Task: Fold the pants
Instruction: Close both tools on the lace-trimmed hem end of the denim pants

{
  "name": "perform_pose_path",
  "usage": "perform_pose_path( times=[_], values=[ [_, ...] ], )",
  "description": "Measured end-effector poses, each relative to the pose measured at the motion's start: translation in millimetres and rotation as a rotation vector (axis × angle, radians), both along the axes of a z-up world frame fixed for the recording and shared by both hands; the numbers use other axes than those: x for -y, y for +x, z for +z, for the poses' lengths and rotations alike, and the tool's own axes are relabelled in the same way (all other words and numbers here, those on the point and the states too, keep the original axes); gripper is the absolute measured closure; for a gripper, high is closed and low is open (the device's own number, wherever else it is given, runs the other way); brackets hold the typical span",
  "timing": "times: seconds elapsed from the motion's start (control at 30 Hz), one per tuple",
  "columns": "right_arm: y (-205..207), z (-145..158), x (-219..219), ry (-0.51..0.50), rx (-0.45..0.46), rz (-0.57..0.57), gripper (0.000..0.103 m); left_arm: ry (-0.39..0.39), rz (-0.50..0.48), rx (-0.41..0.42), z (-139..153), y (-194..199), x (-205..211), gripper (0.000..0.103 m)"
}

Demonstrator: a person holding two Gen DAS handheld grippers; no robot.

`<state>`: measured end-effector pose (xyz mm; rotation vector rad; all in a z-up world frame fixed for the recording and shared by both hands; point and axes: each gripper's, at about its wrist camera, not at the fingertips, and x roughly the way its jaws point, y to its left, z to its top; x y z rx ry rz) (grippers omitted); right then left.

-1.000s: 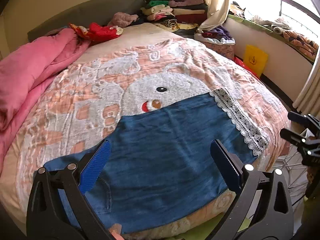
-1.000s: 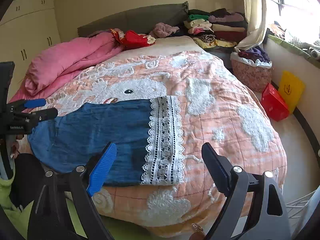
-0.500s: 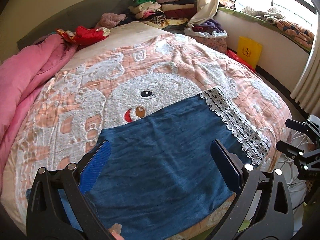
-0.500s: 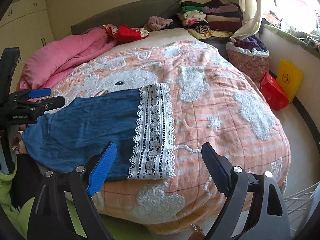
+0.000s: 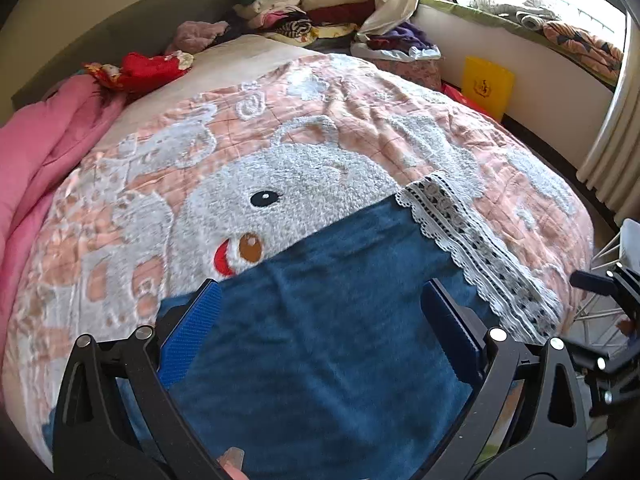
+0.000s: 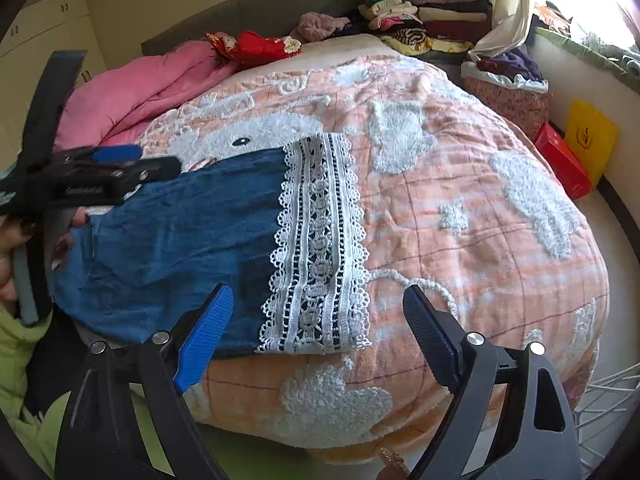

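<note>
Blue denim pants [image 5: 328,344] lie flat near the front edge of the bed, with a white lace cuff [image 5: 476,248] at their right end. They also show in the right wrist view [image 6: 180,240], lace cuff [image 6: 320,240] toward the middle. My left gripper [image 5: 320,300] is open and empty, hovering over the middle of the denim. It also appears in the right wrist view [image 6: 120,168] above the pants' left part. My right gripper [image 6: 316,304] is open and empty, just in front of the lace cuff's near edge.
An orange and white bear blanket [image 6: 460,200] covers the bed [image 5: 240,56]. A pink duvet [image 6: 152,80] lies at the left. Stacked folded clothes [image 6: 420,12] sit at the back. A yellow bag [image 6: 592,140], red box [image 6: 564,164] and clothes basket [image 6: 508,92] stand on the floor at right.
Both grippers have moved forward toward the bed. The left one is now farther over the denim. The right one has come closer to the lace cuff. Both stay open.
</note>
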<state>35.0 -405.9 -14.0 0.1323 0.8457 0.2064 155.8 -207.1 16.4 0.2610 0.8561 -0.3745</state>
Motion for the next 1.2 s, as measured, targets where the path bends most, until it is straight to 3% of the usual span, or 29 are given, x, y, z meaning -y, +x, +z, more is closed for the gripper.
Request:
perform_pose_path(
  times=[0.17,0.53,0.73,0.8,0.93,1.0,1.07,1.2],
  values=[
    [4,-9,1,0.037,-0.031,-0.008,0.017,-0.038,-0.044,-0.053,-11,26,8,0.01],
    [12,-27,1,0.107,-0.091,-0.007,0.017,-0.111,-0.13,-0.077,-20,67,31,0.01],
    [15,-34,2,0.155,-0.1,0.005,0.017,-0.125,-0.184,-0.143,-47,84,50,0.01],
    [16,-34,3,0.171,-0.094,0.008,0.018,-0.133,-0.186,-0.174,-58,88,50,0.018],
    [20,-35,3,0.195,-0.088,0.025,0.031,-0.126,-0.201,-0.169,-67,85,52,0.028],
    [23,-35,3,0.207,-0.083,0.037,0.032,-0.132,-0.224,-0.166,-64,81,53,0.044],
    [27,-38,5,0.23,-0.086,0.038,0.037,-0.145,-0.249,-0.17,-61,78,53,0.053],
    [31,-40,11,0.251,-0.087,0.025,0.048,-0.142,-0.255,-0.164,-64,77,56,0.059]
  ],
)
